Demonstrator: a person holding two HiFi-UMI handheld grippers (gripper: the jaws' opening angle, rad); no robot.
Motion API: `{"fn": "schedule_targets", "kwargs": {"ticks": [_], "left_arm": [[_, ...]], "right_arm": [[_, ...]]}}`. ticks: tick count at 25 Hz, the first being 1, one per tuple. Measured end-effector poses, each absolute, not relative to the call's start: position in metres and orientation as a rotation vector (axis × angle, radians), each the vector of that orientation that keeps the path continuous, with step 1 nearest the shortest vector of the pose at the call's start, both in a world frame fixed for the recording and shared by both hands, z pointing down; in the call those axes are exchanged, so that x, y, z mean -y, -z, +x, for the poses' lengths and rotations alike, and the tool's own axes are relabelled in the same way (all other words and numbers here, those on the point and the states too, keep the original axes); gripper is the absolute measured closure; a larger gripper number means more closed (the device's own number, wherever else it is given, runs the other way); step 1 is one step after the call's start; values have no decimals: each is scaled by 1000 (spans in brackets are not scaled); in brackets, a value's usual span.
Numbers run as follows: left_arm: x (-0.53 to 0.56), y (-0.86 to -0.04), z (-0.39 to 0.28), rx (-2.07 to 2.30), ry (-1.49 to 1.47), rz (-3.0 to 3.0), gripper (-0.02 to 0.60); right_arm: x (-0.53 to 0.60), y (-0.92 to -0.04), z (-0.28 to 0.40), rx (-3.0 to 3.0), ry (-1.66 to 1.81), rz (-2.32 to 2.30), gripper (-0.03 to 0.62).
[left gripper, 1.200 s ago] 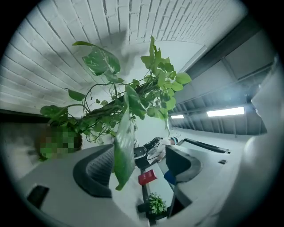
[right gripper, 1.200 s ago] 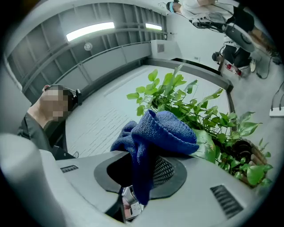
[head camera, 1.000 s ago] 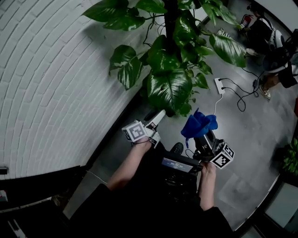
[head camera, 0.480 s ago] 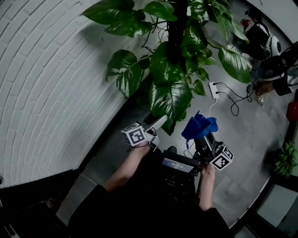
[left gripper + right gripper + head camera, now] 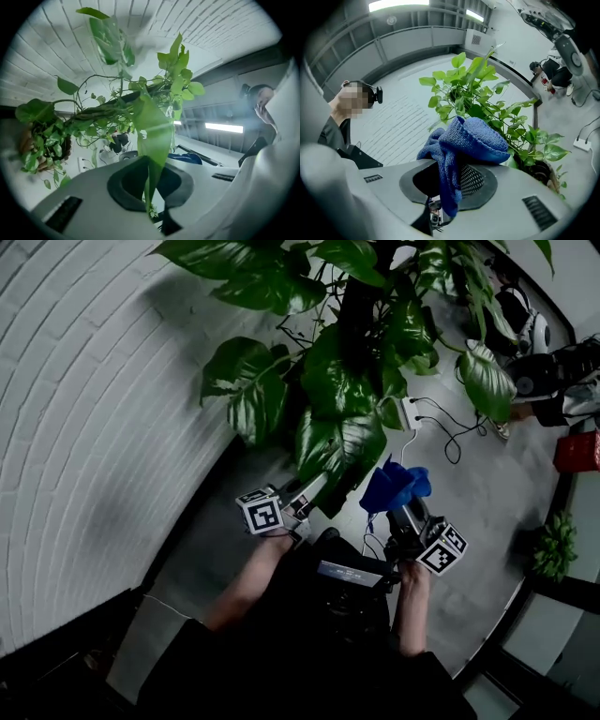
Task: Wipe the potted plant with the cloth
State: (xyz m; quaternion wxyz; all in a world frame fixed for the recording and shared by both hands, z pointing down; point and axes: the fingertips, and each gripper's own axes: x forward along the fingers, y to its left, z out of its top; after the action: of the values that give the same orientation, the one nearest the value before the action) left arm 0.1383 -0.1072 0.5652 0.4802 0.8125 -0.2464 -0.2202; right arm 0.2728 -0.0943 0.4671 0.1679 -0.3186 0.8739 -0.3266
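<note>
Head view, left to right. A white brick wall (image 5: 94, 381) fills the left of the frame, and the leafy green potted plant (image 5: 356, 352) stands close against it, its foliage spreading across the upper centre. The pot itself is hidden under the leaves in this view.

Lower centre-left, the left gripper (image 5: 317, 491) reaches up and to the right from the person's bare forearm, roughly level, its marker cube facing the camera. Its fingers have just been closing, and the left gripper view shows them pinched on the narrow tip of a large glossy green leaf (image 5: 152, 136) that hangs between them. Judged from the task, this hold serves to steady the leaf and draw it taut, so that its face can take a wiping stroke without swinging away.

Just right of that leaf, the right gripper (image 5: 398, 512) points up and slightly left, also about level, near the left one but apart from it. Its fingers are clamped on a bunched blue terry cloth (image 5: 464, 140), which bulges out over the tips so that soft fabric, not hard plastic, would meet the plant. The cloth sits just beside the held leaf; contact cannot be confirmed.

Further right lies grey floor (image 5: 469, 521) with a white power strip (image 5: 410, 413) and its cables.
</note>
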Motion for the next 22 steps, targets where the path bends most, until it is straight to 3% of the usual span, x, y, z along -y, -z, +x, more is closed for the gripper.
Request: {"fn": "schedule_targets", "kwargs": {"ticks": [10, 22], "left_arm": [[103, -617, 122, 637, 473, 1864, 577], [103, -578, 130, 670, 556, 1878, 577]], "right_arm": [[153, -488, 252, -2707, 858, -996, 485], [264, -522, 214, -2980, 786, -848, 485]]}}
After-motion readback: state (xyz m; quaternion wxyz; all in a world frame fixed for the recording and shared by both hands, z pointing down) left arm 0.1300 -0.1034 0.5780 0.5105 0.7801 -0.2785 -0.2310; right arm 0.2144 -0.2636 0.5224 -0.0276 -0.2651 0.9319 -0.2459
